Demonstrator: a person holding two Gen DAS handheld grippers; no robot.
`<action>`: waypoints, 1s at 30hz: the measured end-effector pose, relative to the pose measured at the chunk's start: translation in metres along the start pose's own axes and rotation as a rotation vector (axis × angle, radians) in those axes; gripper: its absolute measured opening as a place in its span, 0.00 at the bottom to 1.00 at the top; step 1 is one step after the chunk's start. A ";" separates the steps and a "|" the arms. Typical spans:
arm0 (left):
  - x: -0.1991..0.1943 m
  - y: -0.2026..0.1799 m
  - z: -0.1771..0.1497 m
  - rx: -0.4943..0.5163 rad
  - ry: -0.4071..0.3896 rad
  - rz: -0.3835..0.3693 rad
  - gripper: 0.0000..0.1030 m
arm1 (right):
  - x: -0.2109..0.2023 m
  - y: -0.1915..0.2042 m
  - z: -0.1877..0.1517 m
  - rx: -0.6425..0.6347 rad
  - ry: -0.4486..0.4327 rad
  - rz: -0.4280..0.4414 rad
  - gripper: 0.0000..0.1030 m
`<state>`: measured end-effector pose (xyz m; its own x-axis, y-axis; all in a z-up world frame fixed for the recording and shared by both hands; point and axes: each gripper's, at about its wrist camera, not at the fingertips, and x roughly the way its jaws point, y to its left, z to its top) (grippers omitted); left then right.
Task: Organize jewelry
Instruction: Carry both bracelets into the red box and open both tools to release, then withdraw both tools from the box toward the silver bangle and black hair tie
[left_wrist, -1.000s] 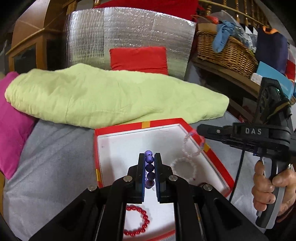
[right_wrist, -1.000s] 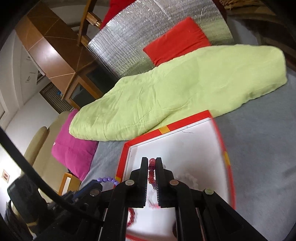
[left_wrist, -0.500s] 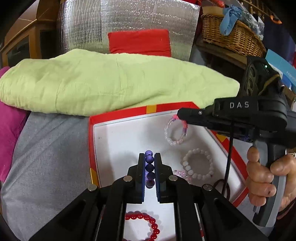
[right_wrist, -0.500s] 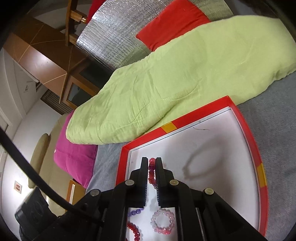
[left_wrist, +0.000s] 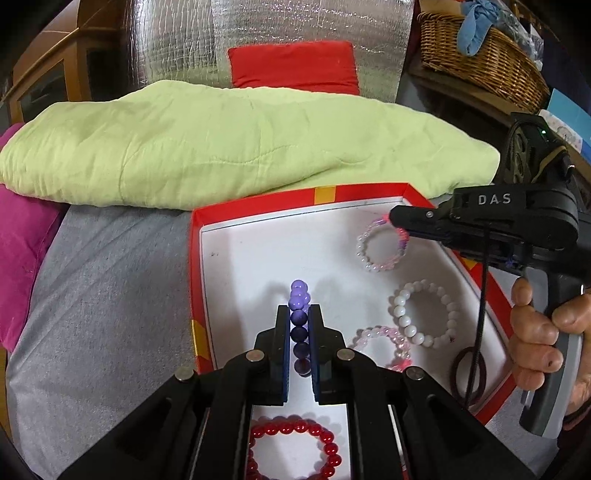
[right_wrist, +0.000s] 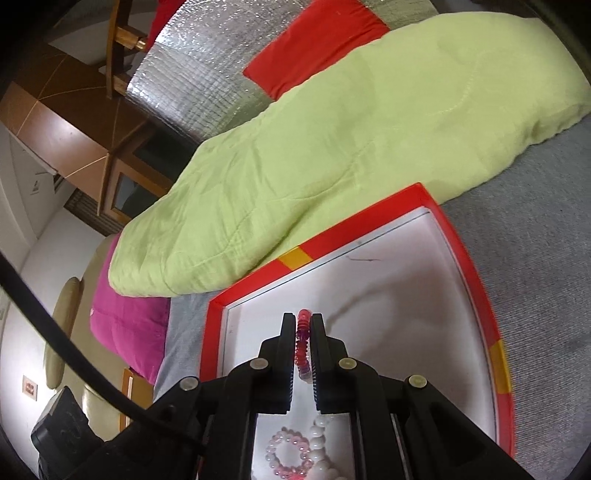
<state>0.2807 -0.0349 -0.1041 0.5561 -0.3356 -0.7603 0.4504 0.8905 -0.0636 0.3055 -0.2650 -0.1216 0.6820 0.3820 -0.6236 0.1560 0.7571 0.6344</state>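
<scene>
1. A red box (left_wrist: 255, 208) with a white floor lies open on a grey bed (left_wrist: 110, 280). Its far edge sits just beside a green quilt (left_wrist: 229, 144).
2. Five loops lie flat in the box, as the left camera shows.
3. A pale bracelet (left_wrist: 380, 247) with some pink and purple beads is near the far right corner.
4. A white bracelet (left_wrist: 424, 314) lies nearer, close to the right wall.
5. A clear pink bracelet (left_wrist: 384, 343) touches the white one on its near left side.
6. A dark hair tie (left_wrist: 469, 373) lies by the right wall, nearer still.
7. A red bracelet (left_wrist: 291, 450) lies at the near edge, partly hidden under the left gripper.
8. The left gripper (left_wrist: 299, 314) is over the middle of the box. Its jaws are clamped on a purple bracelet (left_wrist: 299, 299).
9. The purple bracelet stands on edge between the jaws. Its long side runs straight ahead along the jaws, toward the far edge of the box. Some beads poke out past the tips.
10. The right gripper (right_wrist: 304, 323) is over the far right part of the box. Its jaws are clamped on a spiral band (right_wrist: 303, 339) in pink and purple.
11. The band also stands on edge. It runs along the jaws and points at the far left corner of the box.
12. A hand (left_wrist: 535, 332) holds the right gripper's handle, out past the right wall of the box.
13. A wicker basket (left_wrist: 480, 59) stands on a shelf beyond the bed's far right corner. There is blue cloth in it.
</scene>
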 end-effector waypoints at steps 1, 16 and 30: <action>0.000 0.001 0.000 -0.003 0.004 0.010 0.09 | -0.001 -0.001 0.000 0.005 -0.001 -0.003 0.10; -0.024 0.009 0.004 -0.022 -0.038 0.054 0.10 | -0.038 0.004 0.001 -0.034 -0.076 -0.054 0.24; -0.077 0.003 -0.034 0.084 -0.109 0.230 0.46 | -0.119 0.016 -0.039 -0.106 -0.137 -0.095 0.24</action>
<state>0.2155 0.0038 -0.0676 0.7203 -0.1628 -0.6743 0.3579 0.9199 0.1601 0.1989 -0.2779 -0.0546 0.7598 0.2358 -0.6058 0.1534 0.8405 0.5196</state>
